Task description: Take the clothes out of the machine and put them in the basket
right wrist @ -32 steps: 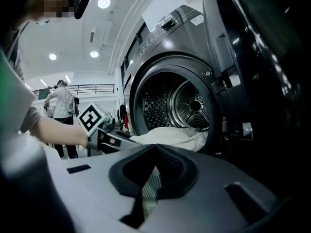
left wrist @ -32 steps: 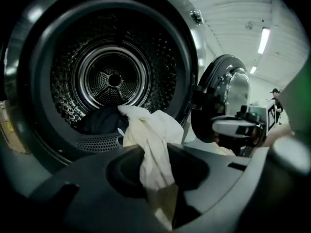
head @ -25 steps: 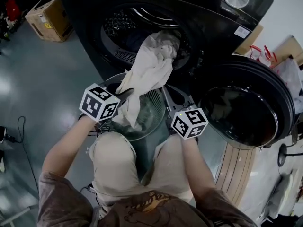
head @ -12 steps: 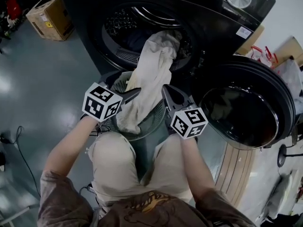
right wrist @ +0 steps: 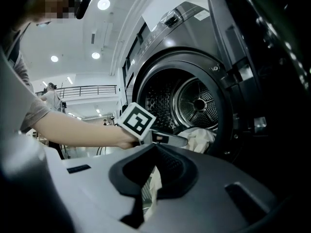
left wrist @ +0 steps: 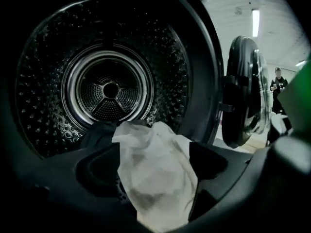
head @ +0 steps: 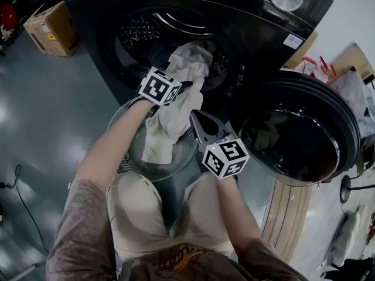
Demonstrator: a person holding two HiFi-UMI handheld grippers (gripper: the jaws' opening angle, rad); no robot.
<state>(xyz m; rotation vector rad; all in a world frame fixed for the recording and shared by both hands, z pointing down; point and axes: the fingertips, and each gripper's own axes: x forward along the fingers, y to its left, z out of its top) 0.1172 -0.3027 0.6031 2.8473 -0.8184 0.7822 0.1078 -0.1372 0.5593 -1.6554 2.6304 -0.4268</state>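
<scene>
Left tongs [left wrist: 153,166], their jaws just opened wide, reach into the mouth of the machine [head: 234,22] with the pale cloth [head: 176,107] between them, unpressed. Right tongs [right wrist: 154,149], tips together and clamped on nothing, hover below that mouth, just beside the cloth. The cloth hangs out of the machine's drum into the basket [head: 133,157] at the machine's foot. A dark garment [left wrist: 97,132] lies inside the drum.

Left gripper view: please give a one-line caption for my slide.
Left gripper, its jaws just opened, faces the drum; a white cloth lies between them.
</scene>
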